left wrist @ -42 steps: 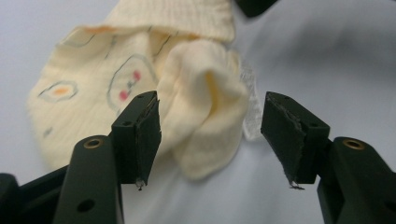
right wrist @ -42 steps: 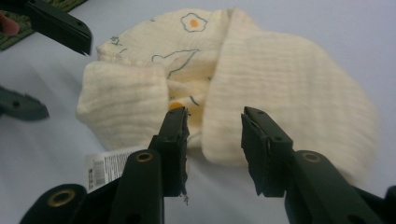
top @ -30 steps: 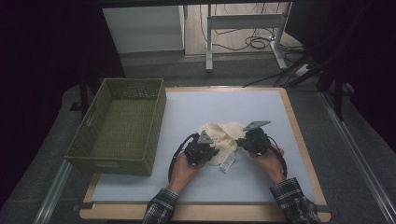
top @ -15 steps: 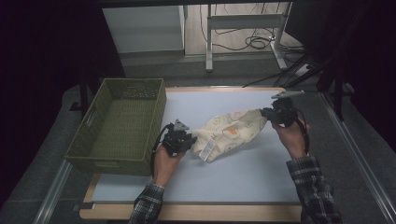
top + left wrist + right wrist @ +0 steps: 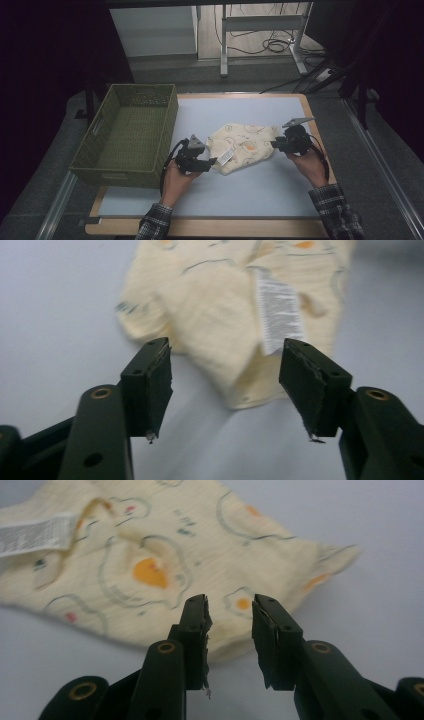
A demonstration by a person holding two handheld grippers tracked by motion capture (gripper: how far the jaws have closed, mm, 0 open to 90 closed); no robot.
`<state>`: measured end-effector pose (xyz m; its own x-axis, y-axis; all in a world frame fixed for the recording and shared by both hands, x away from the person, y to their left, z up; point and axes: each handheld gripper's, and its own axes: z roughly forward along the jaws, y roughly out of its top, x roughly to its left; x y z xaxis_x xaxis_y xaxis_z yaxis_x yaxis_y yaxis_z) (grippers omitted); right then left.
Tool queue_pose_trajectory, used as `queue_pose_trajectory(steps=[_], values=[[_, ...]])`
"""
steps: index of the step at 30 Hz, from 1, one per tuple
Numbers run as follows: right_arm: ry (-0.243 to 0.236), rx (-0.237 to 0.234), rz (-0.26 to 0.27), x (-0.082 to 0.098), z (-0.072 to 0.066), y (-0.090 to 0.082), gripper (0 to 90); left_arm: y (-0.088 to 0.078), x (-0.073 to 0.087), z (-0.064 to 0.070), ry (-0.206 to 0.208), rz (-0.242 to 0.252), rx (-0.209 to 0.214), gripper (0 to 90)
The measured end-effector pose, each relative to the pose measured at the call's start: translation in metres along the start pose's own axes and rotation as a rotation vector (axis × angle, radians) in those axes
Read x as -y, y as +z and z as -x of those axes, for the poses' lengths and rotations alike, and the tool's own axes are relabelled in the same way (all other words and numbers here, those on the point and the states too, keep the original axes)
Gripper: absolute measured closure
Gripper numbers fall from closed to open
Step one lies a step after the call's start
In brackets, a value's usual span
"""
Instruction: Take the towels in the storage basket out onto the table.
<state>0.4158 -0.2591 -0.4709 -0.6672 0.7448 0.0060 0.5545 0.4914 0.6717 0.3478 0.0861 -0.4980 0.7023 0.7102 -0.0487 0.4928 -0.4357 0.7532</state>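
A cream cloth (image 5: 243,146) printed with small orange and grey figures lies spread on the pale mat, its white care label (image 5: 226,157) facing up. My left gripper (image 5: 212,162) sits at the cloth's lower left edge. In the left gripper view its jaws (image 5: 227,360) stand wide open, with the cloth (image 5: 210,305) and the label (image 5: 278,310) just beyond the tips. My right gripper (image 5: 274,144) is at the cloth's right edge. Its jaws (image 5: 229,605) are narrowly open, and the hem of the cloth (image 5: 150,565) lies between the tips.
An olive woven basket (image 5: 117,176) stands at the left of the table, close to my left hand. The pale mat (image 5: 240,197) runs out to a wooden table rim (image 5: 320,150). Metal desk legs and cables lie on the floor behind.
The hands pulled apart and stretched the cloth out. The right gripper has since dropped back toward me, and the cloth now lies flat. The left gripper has barely shifted.
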Motion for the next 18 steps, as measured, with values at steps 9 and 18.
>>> queue_pose_trajectory(steps=[9, 18], values=[[-0.076, -0.038, -0.053, 0.02, -0.023, 0.021, 59.7, 0.041, -0.008, 0.002, 0.046, -0.092, -0.008, 41.4], [-0.141, 0.073, -0.09, 0.025, -0.027, 0.029, 87.2, 0.036, -0.003, -0.006, 0.006, -0.037, 0.041, 86.2]])
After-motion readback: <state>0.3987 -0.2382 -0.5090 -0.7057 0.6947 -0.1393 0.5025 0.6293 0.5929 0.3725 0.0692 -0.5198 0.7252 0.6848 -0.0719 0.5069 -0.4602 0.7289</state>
